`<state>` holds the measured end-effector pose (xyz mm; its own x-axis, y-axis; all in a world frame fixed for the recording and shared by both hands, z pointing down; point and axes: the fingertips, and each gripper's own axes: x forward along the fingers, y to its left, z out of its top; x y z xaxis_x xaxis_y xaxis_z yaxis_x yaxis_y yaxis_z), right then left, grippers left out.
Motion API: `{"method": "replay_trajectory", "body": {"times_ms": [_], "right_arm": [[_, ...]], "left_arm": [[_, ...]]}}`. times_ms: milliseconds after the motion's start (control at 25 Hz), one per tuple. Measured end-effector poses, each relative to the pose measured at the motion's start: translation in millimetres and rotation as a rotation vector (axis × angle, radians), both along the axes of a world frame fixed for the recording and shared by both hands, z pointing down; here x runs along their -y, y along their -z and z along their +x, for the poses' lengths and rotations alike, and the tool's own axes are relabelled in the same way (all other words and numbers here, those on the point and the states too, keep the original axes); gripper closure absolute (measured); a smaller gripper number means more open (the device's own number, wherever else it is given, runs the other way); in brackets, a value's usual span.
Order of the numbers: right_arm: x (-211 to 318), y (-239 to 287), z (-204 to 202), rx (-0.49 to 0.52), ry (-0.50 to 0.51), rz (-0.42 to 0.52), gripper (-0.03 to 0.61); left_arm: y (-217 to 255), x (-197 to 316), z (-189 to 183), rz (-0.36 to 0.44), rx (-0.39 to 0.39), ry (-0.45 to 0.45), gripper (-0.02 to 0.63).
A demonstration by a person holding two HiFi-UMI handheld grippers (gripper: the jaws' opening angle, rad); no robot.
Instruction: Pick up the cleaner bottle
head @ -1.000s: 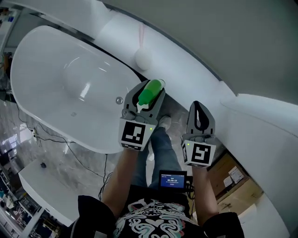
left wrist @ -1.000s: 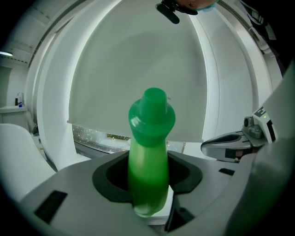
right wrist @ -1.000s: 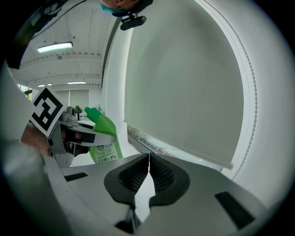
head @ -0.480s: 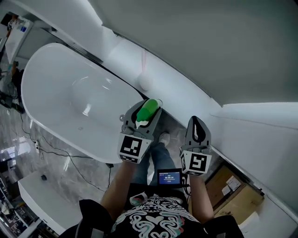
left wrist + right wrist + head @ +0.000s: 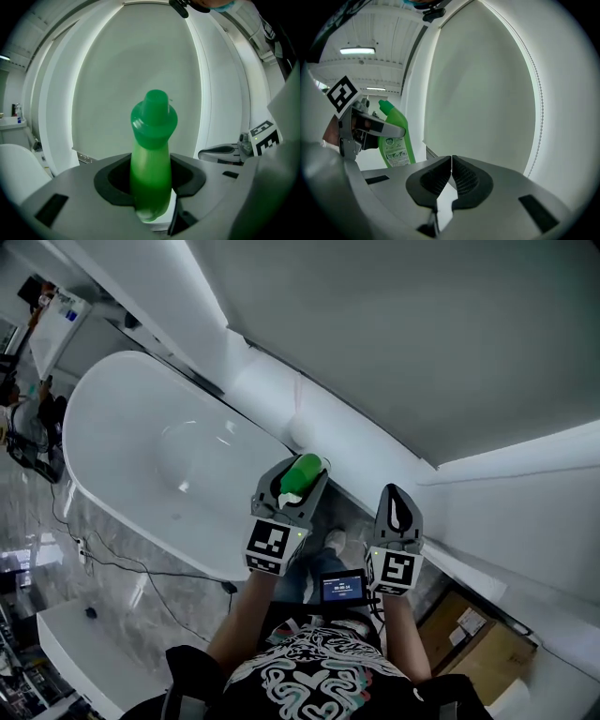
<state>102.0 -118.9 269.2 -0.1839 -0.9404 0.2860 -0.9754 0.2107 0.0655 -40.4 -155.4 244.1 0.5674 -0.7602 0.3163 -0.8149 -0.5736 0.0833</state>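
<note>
Left gripper view shows the green cleaner bottle [image 5: 151, 159] upright between the jaws of the left gripper [image 5: 150, 185], which stand partly apart and clamp its body below the cap. Lifting it well probably needs an even squeeze and a steady wrist, so the smooth plastic cannot slide. Just to its right, the right gripper [image 5: 451, 176] is empty, jaws pressed together. A white bathtub [image 5: 122, 427] lies below, left of both.
</note>
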Motion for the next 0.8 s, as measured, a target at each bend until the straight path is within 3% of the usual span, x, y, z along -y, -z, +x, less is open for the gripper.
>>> {"method": "replay_trajectory", "body": {"times_ms": [520,800], "right_arm": [[-20,41,-5,0.016,-0.013,0.042,0.551],[-21,63,3,0.016,-0.024,0.056,0.551]], "left_arm": [[54,-16,-21,0.012,-0.006,0.029,0.420],[57,-25,-26,-0.007,-0.017,0.053,0.420]]}}
